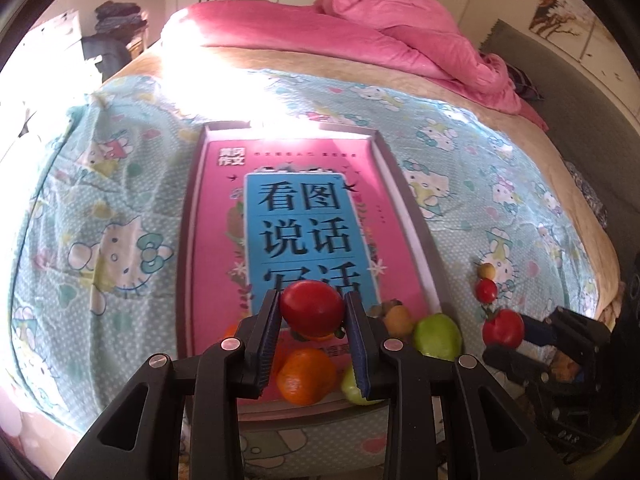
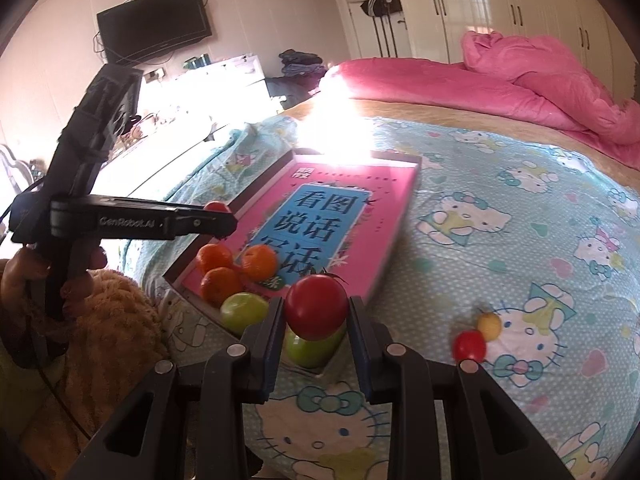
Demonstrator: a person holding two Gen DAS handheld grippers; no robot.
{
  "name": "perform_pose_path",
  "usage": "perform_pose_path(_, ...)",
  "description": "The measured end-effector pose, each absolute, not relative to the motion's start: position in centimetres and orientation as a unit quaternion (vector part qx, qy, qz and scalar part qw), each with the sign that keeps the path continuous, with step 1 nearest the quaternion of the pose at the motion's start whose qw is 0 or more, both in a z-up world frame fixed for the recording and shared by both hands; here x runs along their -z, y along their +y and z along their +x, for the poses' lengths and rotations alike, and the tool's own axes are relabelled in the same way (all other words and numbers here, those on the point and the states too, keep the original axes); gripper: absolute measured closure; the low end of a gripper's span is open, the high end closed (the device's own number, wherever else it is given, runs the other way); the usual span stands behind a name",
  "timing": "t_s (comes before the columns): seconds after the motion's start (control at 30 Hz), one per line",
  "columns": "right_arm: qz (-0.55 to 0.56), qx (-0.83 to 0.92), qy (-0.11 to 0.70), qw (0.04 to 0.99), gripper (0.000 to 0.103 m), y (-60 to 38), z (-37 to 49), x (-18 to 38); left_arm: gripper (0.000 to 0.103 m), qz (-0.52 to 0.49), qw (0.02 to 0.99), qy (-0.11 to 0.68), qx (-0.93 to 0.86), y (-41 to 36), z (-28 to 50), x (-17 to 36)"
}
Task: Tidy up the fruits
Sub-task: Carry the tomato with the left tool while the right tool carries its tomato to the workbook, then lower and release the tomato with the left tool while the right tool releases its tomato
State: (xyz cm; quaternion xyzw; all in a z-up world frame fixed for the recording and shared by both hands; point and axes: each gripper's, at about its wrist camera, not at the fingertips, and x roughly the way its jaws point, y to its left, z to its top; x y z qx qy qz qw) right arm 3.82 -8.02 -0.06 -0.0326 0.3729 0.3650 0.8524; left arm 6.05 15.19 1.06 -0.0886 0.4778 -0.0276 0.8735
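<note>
A red tomato (image 1: 312, 308) sits between the pads of my left gripper (image 1: 312, 300), which is shut on it above the near end of a grey tray (image 1: 404, 184). The tray holds a pink book (image 1: 224, 248), three oranges (image 2: 220, 286) and green fruits (image 2: 244, 312). My right gripper (image 2: 316, 304) is shut on a second red tomato (image 2: 316, 312), just above the tray's near right corner. In the left wrist view, the right gripper (image 1: 516, 328) shows at the right. In the right wrist view, the left gripper (image 2: 218, 216) shows at the left.
A small red fruit (image 2: 469, 345) and a small yellow fruit (image 2: 489, 326) lie together on the cartoon-print bedsheet (image 2: 500, 240), right of the tray. A pink quilt (image 2: 520, 92) is heaped at the far end of the bed. A person's hand (image 2: 24, 276) grips the left handle.
</note>
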Motion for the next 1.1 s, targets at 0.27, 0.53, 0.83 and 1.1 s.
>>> perform_pose_path(0.27, -0.057, -0.387, 0.381, 0.838, 0.071, -4.8, 3.0, 0.8, 0.070, -0.120, 0.868, 0.481, 0.006, 17.4, 6.4, 0.0)
perform_pose_path(0.53, -0.043, -0.390, 0.396, 0.830, 0.071, -3.0, 4.4, 1.1, 0.070, -0.116, 0.865, 0.489, -0.002, 17.4, 7.0, 0.9)
perform_pose_path(0.83, -0.054, -0.388, 0.415, 0.821, 0.071, -0.3, 6.3, 2.0, 0.070, -0.109, 0.863, 0.493, -0.006, 17.4, 7.4, 1.4)
perform_pose_path(1.1, -0.089, -0.372, 0.430, 0.818, 0.071, 1.0, 8.0, 3.0, 0.070, -0.094, 0.863, 0.497, -0.010, 16.8, 8.1, 1.9)
